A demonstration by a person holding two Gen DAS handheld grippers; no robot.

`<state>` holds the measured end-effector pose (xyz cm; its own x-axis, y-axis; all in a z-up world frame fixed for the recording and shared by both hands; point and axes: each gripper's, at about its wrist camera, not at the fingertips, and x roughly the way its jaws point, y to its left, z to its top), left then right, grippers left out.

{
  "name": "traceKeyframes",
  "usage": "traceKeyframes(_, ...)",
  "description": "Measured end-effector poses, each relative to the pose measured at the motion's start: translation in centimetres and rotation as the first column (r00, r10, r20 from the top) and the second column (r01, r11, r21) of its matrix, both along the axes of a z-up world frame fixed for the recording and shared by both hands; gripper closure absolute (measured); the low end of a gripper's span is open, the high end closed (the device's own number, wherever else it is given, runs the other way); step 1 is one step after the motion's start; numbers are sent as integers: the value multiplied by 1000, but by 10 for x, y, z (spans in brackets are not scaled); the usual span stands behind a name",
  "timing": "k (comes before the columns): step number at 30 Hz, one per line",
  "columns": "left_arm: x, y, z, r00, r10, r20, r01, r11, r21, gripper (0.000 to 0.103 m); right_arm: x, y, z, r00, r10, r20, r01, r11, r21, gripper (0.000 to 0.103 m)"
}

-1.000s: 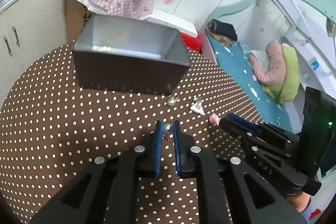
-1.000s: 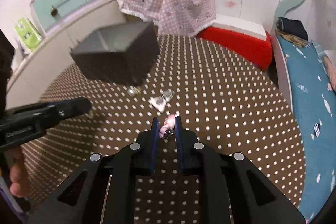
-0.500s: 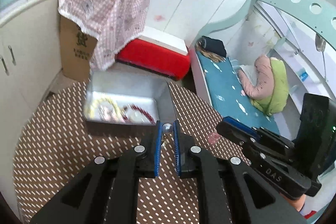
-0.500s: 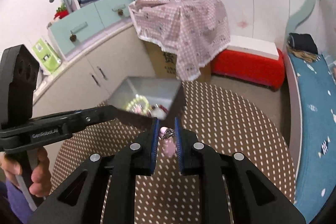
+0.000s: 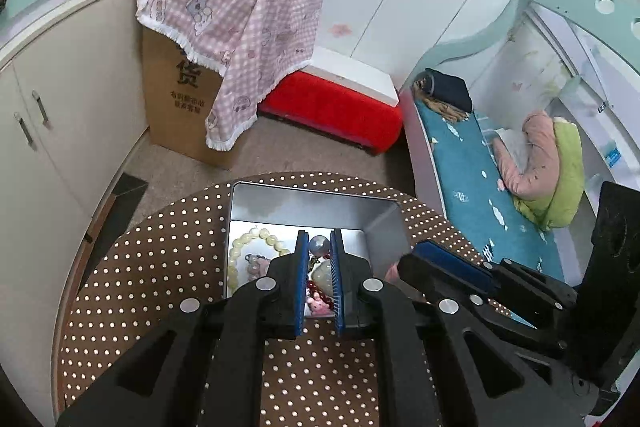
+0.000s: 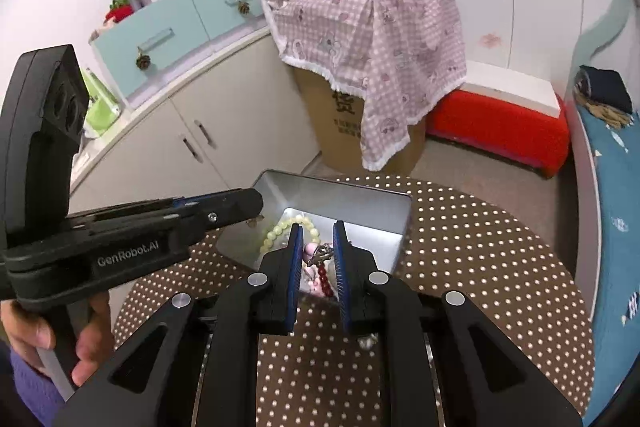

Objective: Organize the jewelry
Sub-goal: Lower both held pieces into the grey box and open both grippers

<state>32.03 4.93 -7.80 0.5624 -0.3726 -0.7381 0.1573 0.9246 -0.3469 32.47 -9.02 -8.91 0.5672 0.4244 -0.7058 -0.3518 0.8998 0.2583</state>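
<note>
A grey metal box (image 5: 308, 201) (image 6: 360, 199) stands on the brown dotted round table (image 5: 160, 267). In it lie a pale bead bracelet (image 5: 256, 239) (image 6: 286, 229), a red bead string (image 6: 323, 277) and small pink charms (image 5: 318, 305). My left gripper (image 5: 319, 247) hangs over the box, shut on a small grey pearl earring (image 5: 319, 245). My right gripper (image 6: 316, 253) hangs over the box too, shut on a pink charm with a metal clasp (image 6: 314, 253). Each gripper shows in the other's view: the right one (image 5: 460, 267) and the left one (image 6: 224, 207).
A small silvery piece (image 6: 366, 341) lies on the table by the right gripper. Beyond the table are a cardboard box under a pink checked cloth (image 5: 224, 27), a red stool (image 5: 336, 107), white cabinets (image 5: 48, 131) and a bed (image 5: 500, 187).
Both grippers rose from the table with their pieces and moved over the open box. The view now looks down into the box.
</note>
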Motion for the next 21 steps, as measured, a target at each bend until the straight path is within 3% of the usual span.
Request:
traceKeyframes(9, 9, -10, -23, 1000, -11, -23, 12, 998, 60, 93, 14, 6, -28, 999, -5, -52, 4, 1000, -19, 87)
traceKeyframes(17, 3, -8, -23, 1000, 12, -19, -11, 998, 55, 91, 10, 1, -27, 999, -17, -42, 17, 1000, -6, 83)
traceKeyframes(18, 1, -7, -21, 1000, 17, -12, -17, 999, 49, 88, 8, -1, -25, 999, -16, -40, 16, 1000, -3, 79)
traceKeyframes(20, -6, -4, -13, 998, 51, 25, -52, 997, 59, 63, 2, -5, -20, 999, -31, -20, 31, 999, -7, 67)
traceKeyframes(21, -7, -2, -10, 997, 62, 39, -64, 996, 57, 59, 0, -8, -17, 999, -33, -12, 33, 999, -3, 62)
